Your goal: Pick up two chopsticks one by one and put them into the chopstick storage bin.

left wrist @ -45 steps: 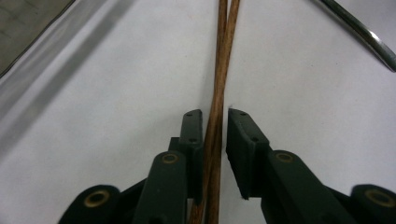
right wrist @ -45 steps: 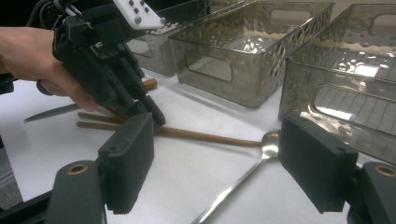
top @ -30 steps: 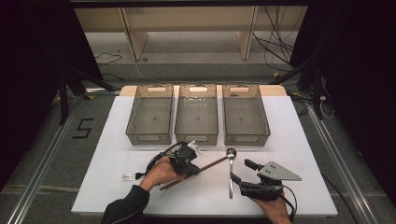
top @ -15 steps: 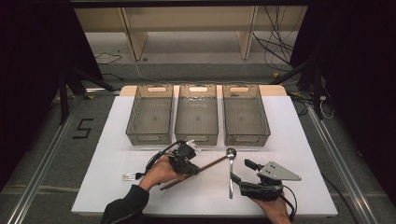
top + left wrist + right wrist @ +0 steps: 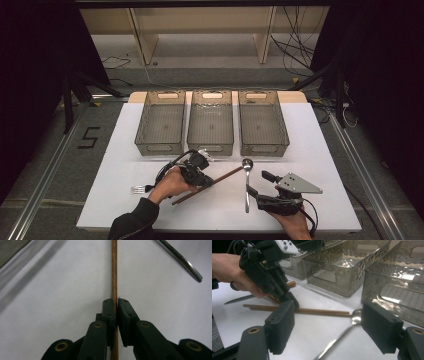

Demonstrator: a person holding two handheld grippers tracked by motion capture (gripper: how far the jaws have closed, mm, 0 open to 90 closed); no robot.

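A slim round brown wooden chopstick [image 5: 114, 270], grain showing, lies slantwise on the matt white desk [image 5: 320, 150], just in front of the middle of three smoky dimpled clear plastic bins [image 5: 210, 122]. The left gripper [image 5: 115, 305] leans down on it, its black fingers clamped on the stick. The right gripper [image 5: 328, 326] hovers level, fingers wide apart and holding nothing, astride a shiny long-handled steel spoon [image 5: 246, 182] beside the chopstick.

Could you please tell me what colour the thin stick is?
Brown, wood-grained thin stick; clearest in the left gripper view.
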